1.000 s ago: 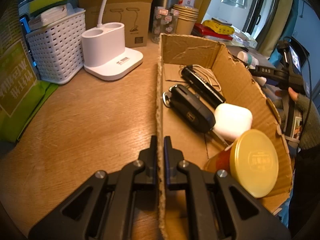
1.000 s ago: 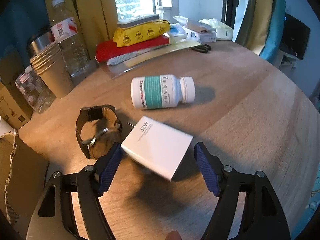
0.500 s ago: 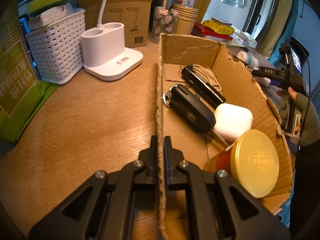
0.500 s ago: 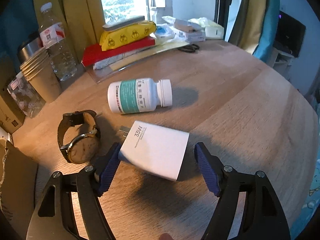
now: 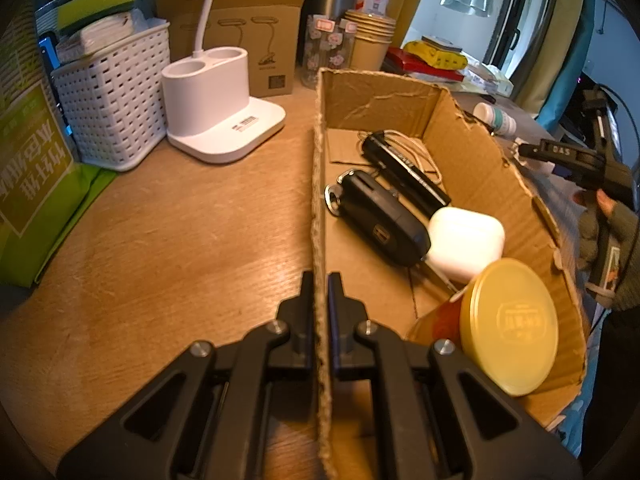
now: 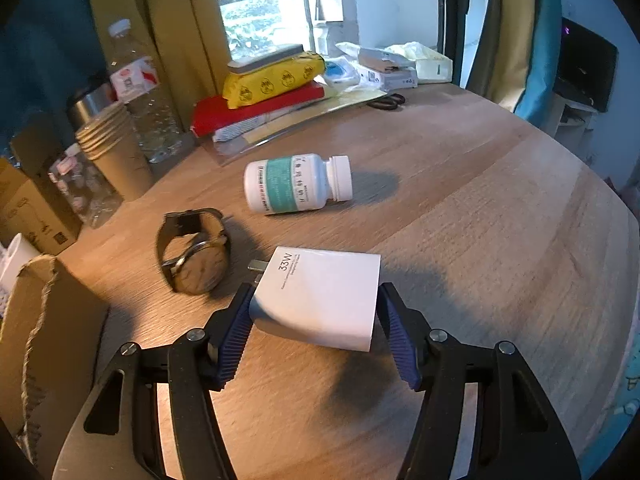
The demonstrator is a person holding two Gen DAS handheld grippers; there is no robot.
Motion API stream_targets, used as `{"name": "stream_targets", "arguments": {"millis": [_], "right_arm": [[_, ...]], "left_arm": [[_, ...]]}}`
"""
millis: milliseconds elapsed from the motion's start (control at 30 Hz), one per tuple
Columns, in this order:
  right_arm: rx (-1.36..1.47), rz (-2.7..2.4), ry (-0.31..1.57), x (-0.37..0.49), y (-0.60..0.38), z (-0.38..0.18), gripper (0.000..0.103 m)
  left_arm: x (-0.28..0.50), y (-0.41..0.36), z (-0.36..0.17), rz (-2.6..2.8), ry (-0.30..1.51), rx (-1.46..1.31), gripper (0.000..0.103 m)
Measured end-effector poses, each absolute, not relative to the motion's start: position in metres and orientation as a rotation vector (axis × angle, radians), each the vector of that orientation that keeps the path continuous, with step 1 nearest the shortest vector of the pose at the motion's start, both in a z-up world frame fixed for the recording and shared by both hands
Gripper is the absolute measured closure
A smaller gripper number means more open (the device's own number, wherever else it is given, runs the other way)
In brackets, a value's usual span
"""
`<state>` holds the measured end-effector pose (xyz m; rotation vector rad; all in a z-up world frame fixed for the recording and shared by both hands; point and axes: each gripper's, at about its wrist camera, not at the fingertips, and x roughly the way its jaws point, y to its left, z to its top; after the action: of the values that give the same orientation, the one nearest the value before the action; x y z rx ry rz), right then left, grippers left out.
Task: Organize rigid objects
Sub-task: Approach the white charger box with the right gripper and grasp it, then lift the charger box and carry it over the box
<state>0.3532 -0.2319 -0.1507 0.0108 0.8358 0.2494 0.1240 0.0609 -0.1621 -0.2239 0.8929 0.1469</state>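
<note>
Four items sit in the cardboard box [image 5: 472, 152], its wall pinched by the left gripper [image 5: 320, 292]; right gripper [image 6: 316, 312] closed on the charger [image 6: 320, 296]; watch [image 6: 196, 256] and pill bottle [image 6: 296, 184] remain on the desk [image 6: 480, 220].

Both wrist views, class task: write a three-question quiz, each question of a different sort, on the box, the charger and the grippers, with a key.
1. True or false: the left gripper is clamped on the side wall of the cardboard box.
2. What lies between the pads of the right gripper? A wristwatch; B white charger; C pill bottle.
3. Fill in: the jar in the box has a ____ lid.

Key: 1 true; 2 B; 3 yellow.
</note>
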Motion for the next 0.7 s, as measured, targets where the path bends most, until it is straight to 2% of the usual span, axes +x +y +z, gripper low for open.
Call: {"name": "stream_targets", "arguments": {"millis": [167,700], "right_arm": [[0.007,0.284,0.805,0.335,-0.227,-0.133,0.042],[-0.032,0.390,0.719,0.293,-0.197,-0.086,0.042]], "left_arm": [[0.123,0.062,-0.162,0.145,0.889,-0.224,0.096],[0.122,0.061,-0.161,0.138,0.881,-0.222,0.096]]}}
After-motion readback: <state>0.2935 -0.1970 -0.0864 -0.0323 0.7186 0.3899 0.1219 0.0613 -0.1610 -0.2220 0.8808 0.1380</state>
